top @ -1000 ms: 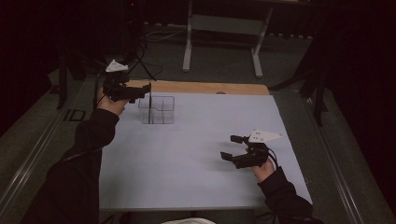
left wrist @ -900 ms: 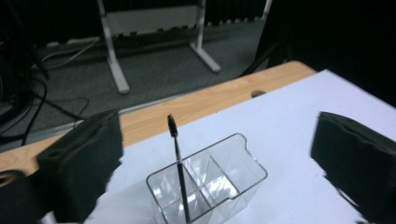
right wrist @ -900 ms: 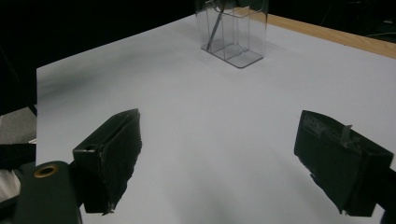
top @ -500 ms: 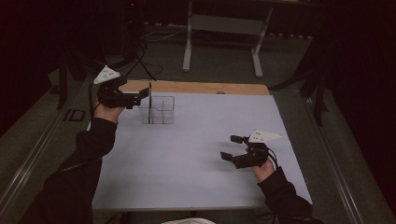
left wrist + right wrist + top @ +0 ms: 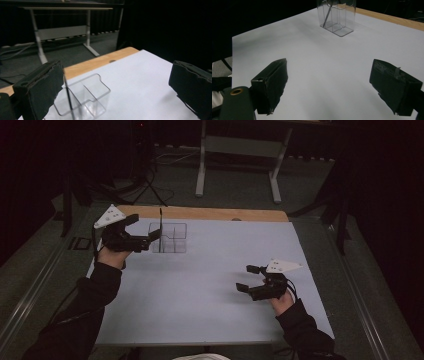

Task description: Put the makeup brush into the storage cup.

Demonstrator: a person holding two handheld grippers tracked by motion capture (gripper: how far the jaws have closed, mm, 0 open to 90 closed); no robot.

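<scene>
A clear plastic container (image 5: 172, 239) with several compartments stands at the far left of the white table (image 5: 210, 285). A thin black rod (image 5: 160, 226) stands upright in its left part. My left gripper (image 5: 144, 231) hangs just left of the container, open, its jaws apart from the rod. From the left gripper view the rod (image 5: 68, 98) and container (image 5: 86, 96) sit near the left jaw of the left gripper (image 5: 116, 82), with nothing held. My right gripper (image 5: 247, 278) hovers open at the near right, far from the container (image 5: 337, 17); the right gripper (image 5: 337, 80) is empty.
A strip of bare wood (image 5: 210, 213) runs along the table's far edge. Beyond it stands a white metal frame (image 5: 237, 150) on the dark floor. A tripod's legs (image 5: 150, 185) are at the far left. White tabletop stretches between the two grippers.
My left gripper has drawn back from the rod's top, lower and toward the near side. The rod stays upright in the container. The right gripper has not moved.
</scene>
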